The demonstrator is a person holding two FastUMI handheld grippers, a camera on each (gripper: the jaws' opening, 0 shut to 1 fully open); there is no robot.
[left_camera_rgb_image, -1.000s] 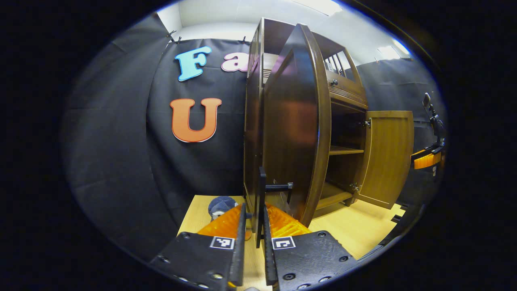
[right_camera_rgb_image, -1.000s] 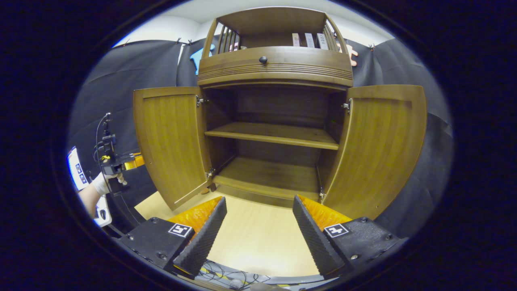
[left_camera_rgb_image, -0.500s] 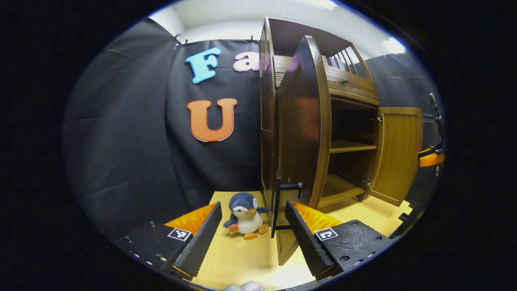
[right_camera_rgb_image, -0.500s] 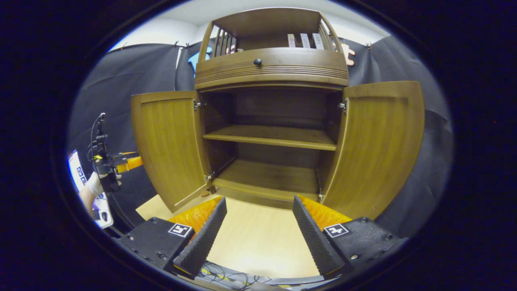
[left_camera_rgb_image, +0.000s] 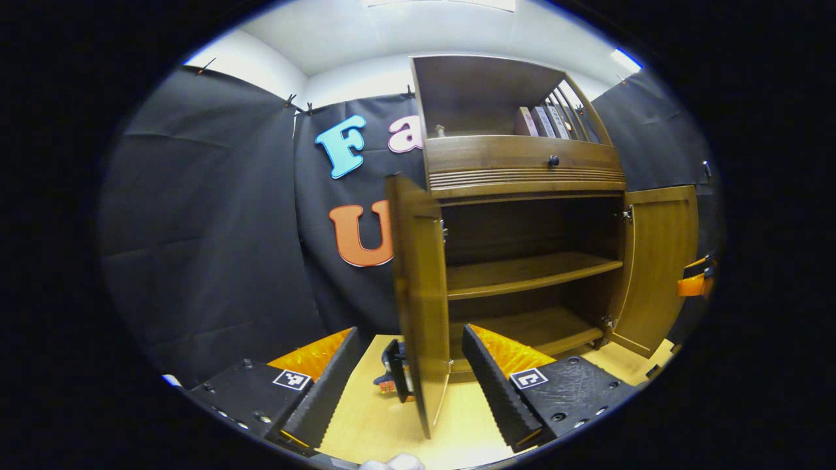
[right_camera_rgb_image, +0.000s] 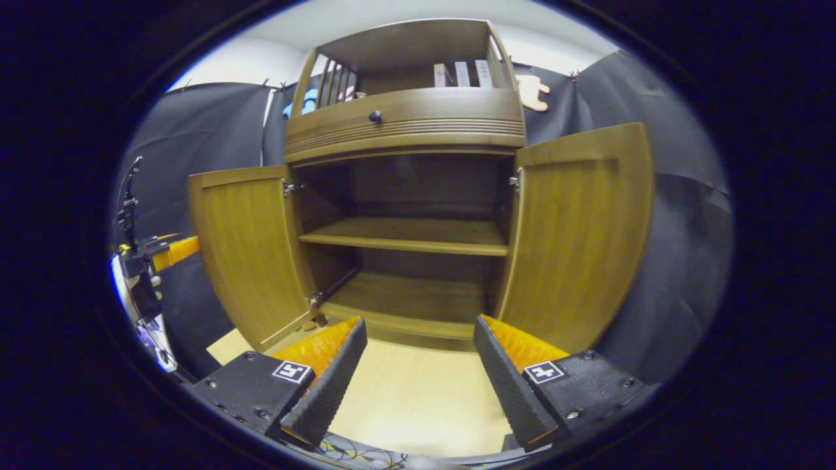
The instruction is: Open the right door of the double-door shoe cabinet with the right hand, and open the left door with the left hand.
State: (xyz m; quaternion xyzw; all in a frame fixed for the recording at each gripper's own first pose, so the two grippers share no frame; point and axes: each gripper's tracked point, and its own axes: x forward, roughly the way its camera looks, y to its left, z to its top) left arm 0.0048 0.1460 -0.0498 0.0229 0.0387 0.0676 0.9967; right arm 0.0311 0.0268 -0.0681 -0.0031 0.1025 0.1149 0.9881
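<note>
1. In the left gripper view the left gripper [left_camera_rgb_image: 400, 382] sits at the bottom centre of the frame with its fingers [left_camera_rgb_image: 324, 385] spread wide and nothing between them.
2. The left door [left_camera_rgb_image: 418, 287] stands just ahead of that gap, almost edge-on, its long axis running up and down the middle of the frame. Its free edge points toward the fingers, and its black handle [left_camera_rgb_image: 394, 369] peeks out low on its left side.
3. In the right gripper view the right gripper [right_camera_rgb_image: 421, 375] is also spread and empty, low in the frame over the light wooden desk [right_camera_rgb_image: 411, 405].
4. There the shoe cabinet [right_camera_rgb_image: 405, 215] fills the centre, with the right door [right_camera_rgb_image: 578, 235] swung out at centre right, well apart from the fingers.
5. Both doors look open, so I judge the task all but done. If the left door needs more swing, the left gripper is plainly the nearer one, and the push would go against the door's inner face, toward the left of its frame.
6. A small soft toy [left_camera_rgb_image: 385, 382] sits on the desk behind the left door, mostly hidden.
</note>
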